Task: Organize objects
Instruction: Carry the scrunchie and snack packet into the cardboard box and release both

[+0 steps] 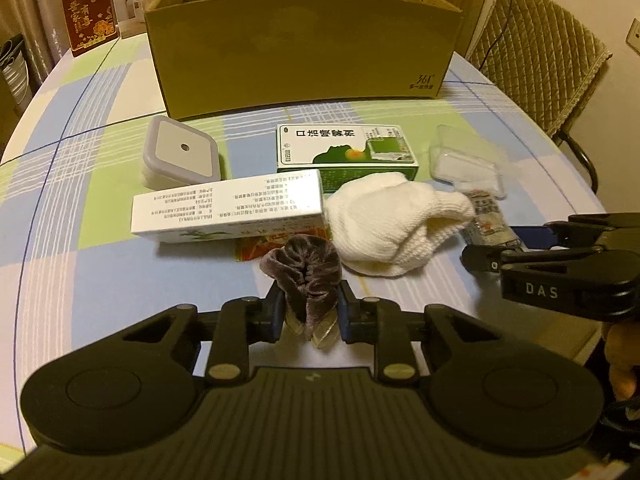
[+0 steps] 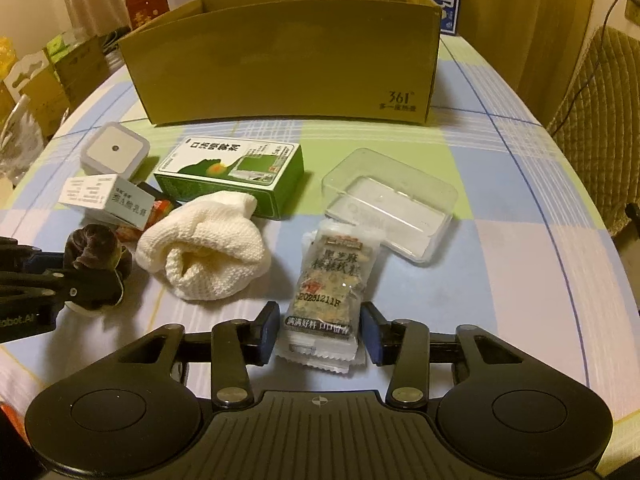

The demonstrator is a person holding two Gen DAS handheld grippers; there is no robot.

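Observation:
My left gripper point(image 1: 310, 312) is shut on a brown velvet hair scrunchie point(image 1: 306, 268), held just above the checked tablecloth; a translucent clip part shows under the fabric. In the right wrist view the same scrunchie point(image 2: 96, 252) sits in the left gripper point(image 2: 76, 280) at the left edge. My right gripper point(image 2: 320, 330) is open, its pads either side of a sesame snack packet point(image 2: 330, 280) lying flat on the table. An open cardboard box point(image 1: 304, 52) point(image 2: 280, 60) stands at the back. The right gripper point(image 1: 506, 246) reaches in beside the snack packet point(image 1: 486, 220).
Between the grippers and the box lie a white knitted sock point(image 2: 204, 248), a green medicine box point(image 2: 232, 172), a long white box point(image 1: 228, 208), a square grey-white night light point(image 1: 182, 152) and a clear plastic case point(image 2: 392, 200). A padded chair point(image 1: 540, 60) stands on the right.

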